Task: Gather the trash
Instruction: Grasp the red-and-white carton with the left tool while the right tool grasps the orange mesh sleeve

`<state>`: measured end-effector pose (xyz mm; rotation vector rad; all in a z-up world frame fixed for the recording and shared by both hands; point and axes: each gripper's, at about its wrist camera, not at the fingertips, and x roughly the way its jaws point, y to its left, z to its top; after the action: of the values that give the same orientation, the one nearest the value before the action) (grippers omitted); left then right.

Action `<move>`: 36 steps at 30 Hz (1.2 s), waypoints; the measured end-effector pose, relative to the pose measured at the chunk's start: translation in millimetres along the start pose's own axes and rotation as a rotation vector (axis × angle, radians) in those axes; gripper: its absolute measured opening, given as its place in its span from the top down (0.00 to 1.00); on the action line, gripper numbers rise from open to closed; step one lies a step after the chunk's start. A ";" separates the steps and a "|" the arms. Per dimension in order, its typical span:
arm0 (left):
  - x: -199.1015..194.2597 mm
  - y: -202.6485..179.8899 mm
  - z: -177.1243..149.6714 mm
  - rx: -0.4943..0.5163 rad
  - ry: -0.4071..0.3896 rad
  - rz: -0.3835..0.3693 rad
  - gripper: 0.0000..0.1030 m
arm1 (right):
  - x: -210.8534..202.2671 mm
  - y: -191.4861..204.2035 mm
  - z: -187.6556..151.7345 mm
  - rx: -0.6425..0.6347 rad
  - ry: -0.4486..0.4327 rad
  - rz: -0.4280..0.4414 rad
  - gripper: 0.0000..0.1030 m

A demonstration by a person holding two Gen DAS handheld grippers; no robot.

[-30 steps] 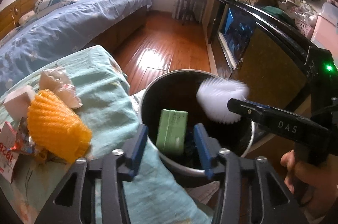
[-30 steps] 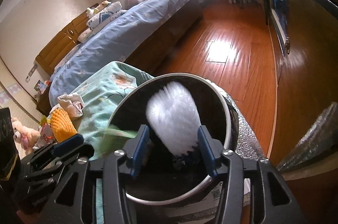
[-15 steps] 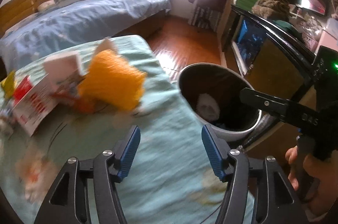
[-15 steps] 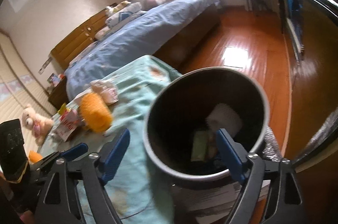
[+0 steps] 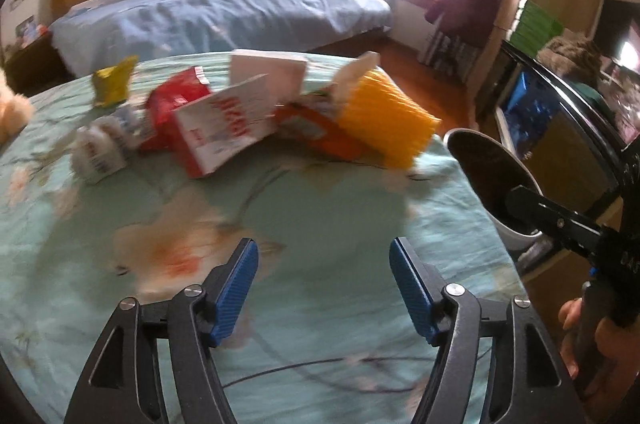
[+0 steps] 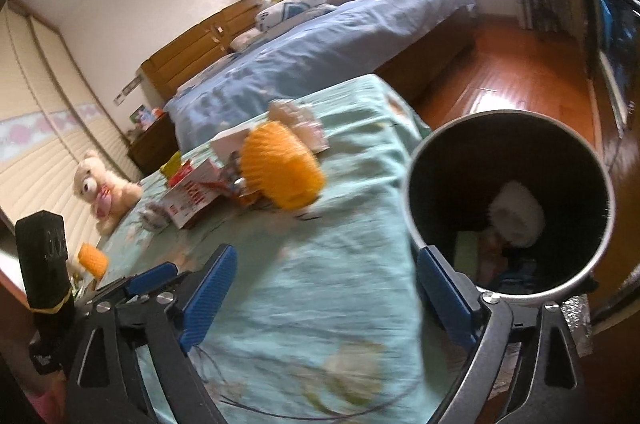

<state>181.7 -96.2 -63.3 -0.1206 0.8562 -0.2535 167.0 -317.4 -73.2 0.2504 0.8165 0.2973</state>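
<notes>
A pile of trash lies on the teal flowered cloth: a yellow foam net, a red and white box, a red packet, a white carton and a yellow wrapper. My left gripper hovers over bare cloth short of the pile, its jaws opening with nothing between them. My right gripper is also opening and empty, over the cloth's edge beside the black bin. A white foam net and a green box lie inside the bin.
A teddy bear and a second yellow net sit at the cloth's far left. A blue bed stands behind, a dark TV cabinet to the right, and wood floor between. A hand holds the right gripper's handle.
Both grippers swung left from above the bin to over the cloth. The right gripper let go of the white foam net, which now lies in the bin. Both pairs of jaws widened.
</notes>
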 end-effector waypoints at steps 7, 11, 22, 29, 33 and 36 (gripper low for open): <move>-5.9 28.0 0.9 -0.052 -0.009 0.026 0.30 | 13.6 20.1 0.2 -0.047 0.012 0.015 0.07; -7.2 43.8 3.1 -0.092 -0.010 0.023 0.30 | 20.5 24.8 1.1 -0.054 0.017 0.017 0.07; 13.1 74.1 21.6 -0.164 0.011 -0.025 0.30 | 40.9 28.3 12.8 -0.062 0.022 0.020 0.07; 35.1 88.8 41.0 -0.196 0.015 -0.036 0.31 | 57.1 25.1 23.1 -0.066 0.030 0.013 0.08; 48.0 91.8 49.4 -0.202 0.015 -0.039 0.32 | 68.2 23.4 29.8 -0.058 0.044 0.016 0.17; 55.9 92.9 53.9 -0.207 0.015 -0.043 0.32 | 76.5 24.3 35.3 -0.056 0.055 0.024 0.24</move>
<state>273.7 -21.6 -88.2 -0.3310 0.8942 -0.2061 238.8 -271.4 -93.5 0.2003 0.8592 0.3499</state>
